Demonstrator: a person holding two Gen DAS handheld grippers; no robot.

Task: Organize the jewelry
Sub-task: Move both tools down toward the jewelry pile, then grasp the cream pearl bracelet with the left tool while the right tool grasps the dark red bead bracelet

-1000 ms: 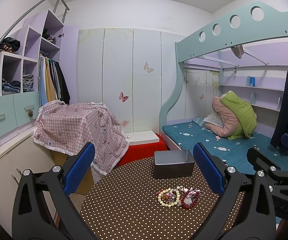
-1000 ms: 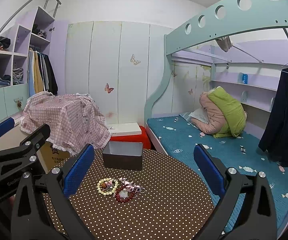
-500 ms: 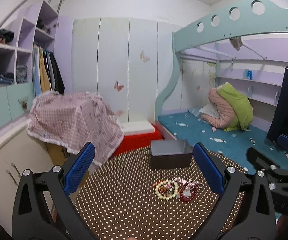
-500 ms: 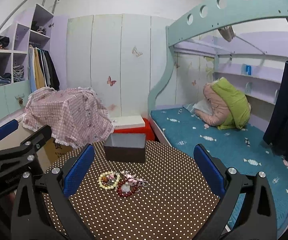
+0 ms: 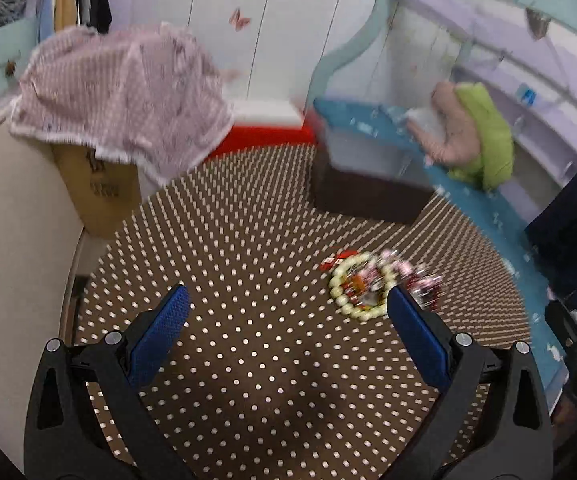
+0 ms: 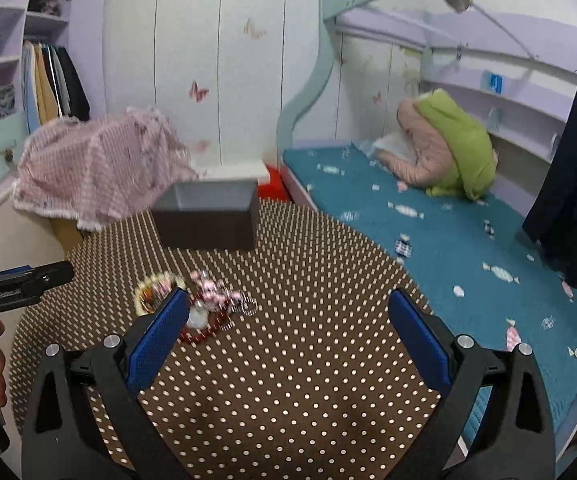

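Note:
A small heap of jewelry lies on the round brown polka-dot table (image 5: 248, 360): a cream bead bracelet (image 5: 348, 304), a red bead bracelet (image 6: 202, 330) and pink pieces (image 6: 212, 294). A dark open box (image 5: 368, 196) stands behind it, also in the right wrist view (image 6: 208, 218). My left gripper (image 5: 288, 328) is open and empty, hovering just left of and in front of the heap. My right gripper (image 6: 288, 328) is open and empty, with its left finger (image 6: 160, 336) just in front of the heap. Both views are blurred by motion.
A pink checked cloth (image 5: 120, 92) covers a cardboard box at the back left. A bed with a teal sheet (image 6: 428, 236) runs along the right of the table. A dark coat (image 6: 572, 200) hangs at the far right. The left gripper's body (image 6: 12, 288) shows at the right view's left edge.
Both grippers have tilted down and moved closer to the table. The jewelry heap now sits near the fingertips. Both stay open.

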